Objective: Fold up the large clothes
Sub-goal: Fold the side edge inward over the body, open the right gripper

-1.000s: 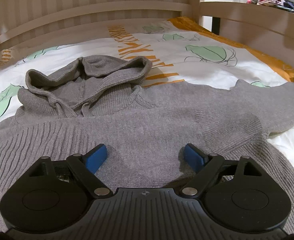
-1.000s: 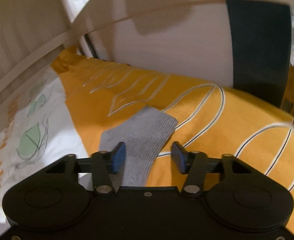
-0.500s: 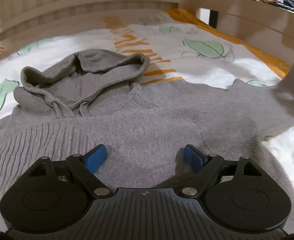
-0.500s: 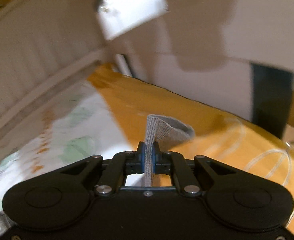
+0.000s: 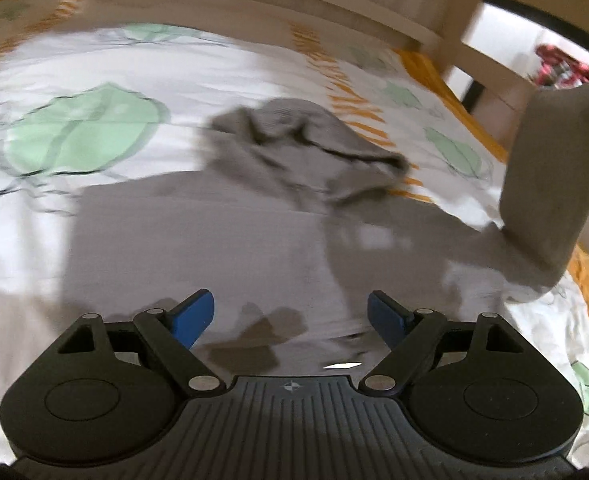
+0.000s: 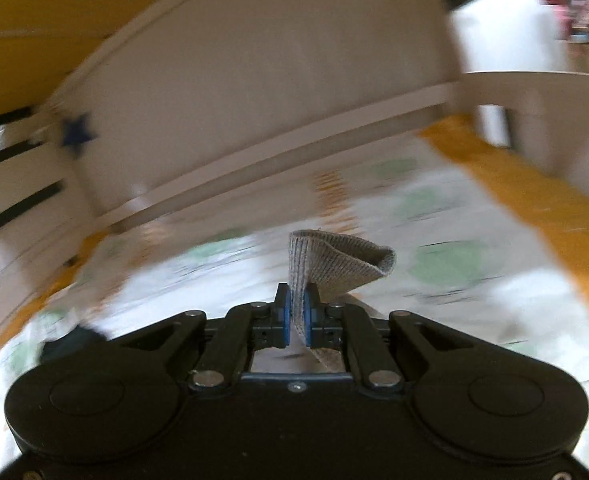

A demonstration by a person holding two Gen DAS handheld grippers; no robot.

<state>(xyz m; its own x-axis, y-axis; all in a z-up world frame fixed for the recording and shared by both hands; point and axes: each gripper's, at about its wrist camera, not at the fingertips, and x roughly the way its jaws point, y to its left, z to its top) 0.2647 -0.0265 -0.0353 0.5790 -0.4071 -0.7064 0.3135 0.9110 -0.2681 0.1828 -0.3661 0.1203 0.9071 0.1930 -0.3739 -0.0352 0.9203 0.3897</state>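
A grey knit hoodie lies spread on the bed, its hood bunched toward the headboard. My left gripper hovers open above the hoodie's body with nothing between its blue pads. In the left wrist view the hoodie's sleeve hangs lifted at the right. My right gripper is shut on the ribbed cuff of that sleeve, which curls up past the pads above the bed.
The bed carries a white duvet with green leaves and orange stripes, and an orange border along one side. A pale wooden headboard and side rail close it in. Coloured clothes lie on a shelf beyond.
The right gripper closed on the sleeve cuff, lifted it and swung it over the bed. The left gripper, still open, rose and rolled, now looking down on the hoodie from higher.
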